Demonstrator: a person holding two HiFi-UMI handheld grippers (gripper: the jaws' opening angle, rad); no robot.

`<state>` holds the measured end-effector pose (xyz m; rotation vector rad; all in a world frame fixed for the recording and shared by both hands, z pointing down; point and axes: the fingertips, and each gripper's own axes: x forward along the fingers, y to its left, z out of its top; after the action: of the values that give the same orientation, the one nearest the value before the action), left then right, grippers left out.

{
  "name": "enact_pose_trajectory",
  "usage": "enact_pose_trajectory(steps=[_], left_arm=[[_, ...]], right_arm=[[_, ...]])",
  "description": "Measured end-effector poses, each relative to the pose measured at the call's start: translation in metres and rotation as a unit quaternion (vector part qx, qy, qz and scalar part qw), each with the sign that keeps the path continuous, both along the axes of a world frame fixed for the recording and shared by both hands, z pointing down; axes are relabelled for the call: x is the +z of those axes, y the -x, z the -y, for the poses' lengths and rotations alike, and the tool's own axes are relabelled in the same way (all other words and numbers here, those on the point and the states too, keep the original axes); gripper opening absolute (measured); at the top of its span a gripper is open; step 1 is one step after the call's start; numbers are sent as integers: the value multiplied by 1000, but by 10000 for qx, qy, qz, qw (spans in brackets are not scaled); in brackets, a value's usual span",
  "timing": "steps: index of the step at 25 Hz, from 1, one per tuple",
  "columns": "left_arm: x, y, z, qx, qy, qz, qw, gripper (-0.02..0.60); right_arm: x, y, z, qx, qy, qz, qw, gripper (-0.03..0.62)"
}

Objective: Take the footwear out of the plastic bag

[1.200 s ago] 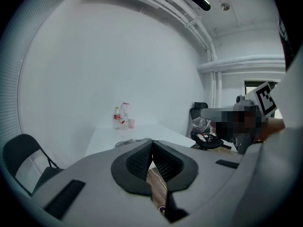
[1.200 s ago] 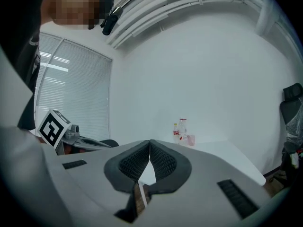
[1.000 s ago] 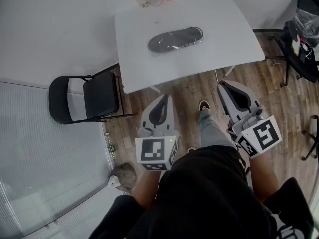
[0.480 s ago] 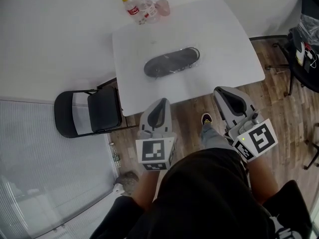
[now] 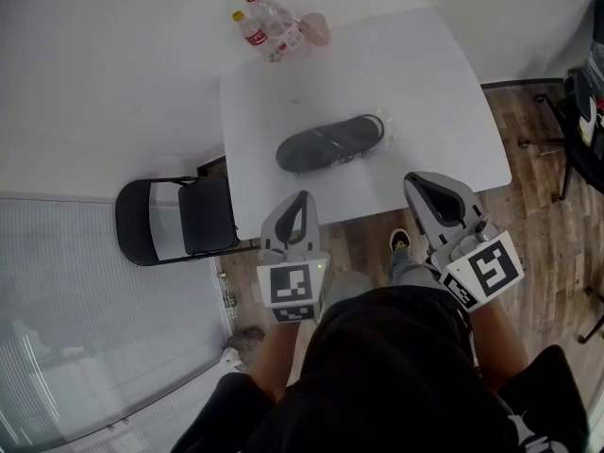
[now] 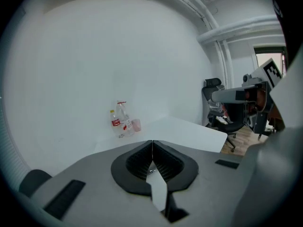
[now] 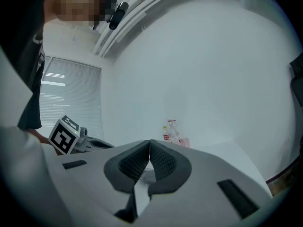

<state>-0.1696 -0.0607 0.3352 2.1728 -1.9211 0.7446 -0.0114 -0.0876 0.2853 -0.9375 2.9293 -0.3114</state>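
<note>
Both grippers have been carried closer to the table (image 5: 434,74) since the earlier pictures, and the bottles (image 5: 264,25) at its far side are now seen in full.

Nearest of all, the left gripper (image 5: 301,196) and the right gripper (image 5: 413,178) are held out in front of the body, side by side but apart. The jaws of each are pressed together, and nothing is held between them. They are likely kept that way because nothing has been reached yet. Their tips are pointed toward the near edge of the table. One foot (image 5: 400,242) is seen on the wood floor between the grippers. A black folding chair (image 5: 189,217) is set off to the left, beside the table and out of the way.

Farther out, the shoe (image 5: 326,145) is laid near the middle of the table. It is wrapped inside the clear plastic bag (image 5: 377,125), and neither has been touched yet.

At the far corner, by the white wall, the bottles and a pink cup (image 5: 316,28) are stood close together, well apart from the shoe.

Most likely the jaws must be opened first. Then the bag can be held by one gripper while the shoe is pulled out by the other.
</note>
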Motion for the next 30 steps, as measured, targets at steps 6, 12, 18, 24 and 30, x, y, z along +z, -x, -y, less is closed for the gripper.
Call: enact_pose_trajectory(steps=[6, 12, 18, 24, 30], left_arm=[[24, 6, 13, 138, 174, 524, 9984, 23], [84, 25, 18, 486, 719, 1221, 9887, 171], [181, 77, 46, 1287, 1675, 3369, 9175, 371], [220, 106, 98, 1805, 2247, 3900, 8745, 510], [240, 117, 120, 2215, 3041, 3996, 8359, 584]], right_arm=[[12, 5, 16, -124, 130, -1, 9998, 18], [16, 15, 23, -200, 77, -99, 9997, 18], [31, 30, 39, -29, 91, -359, 9993, 18], [40, 40, 56, 160, 45, -673, 9976, 18], [43, 44, 63, 175, 45, -767, 9969, 18]])
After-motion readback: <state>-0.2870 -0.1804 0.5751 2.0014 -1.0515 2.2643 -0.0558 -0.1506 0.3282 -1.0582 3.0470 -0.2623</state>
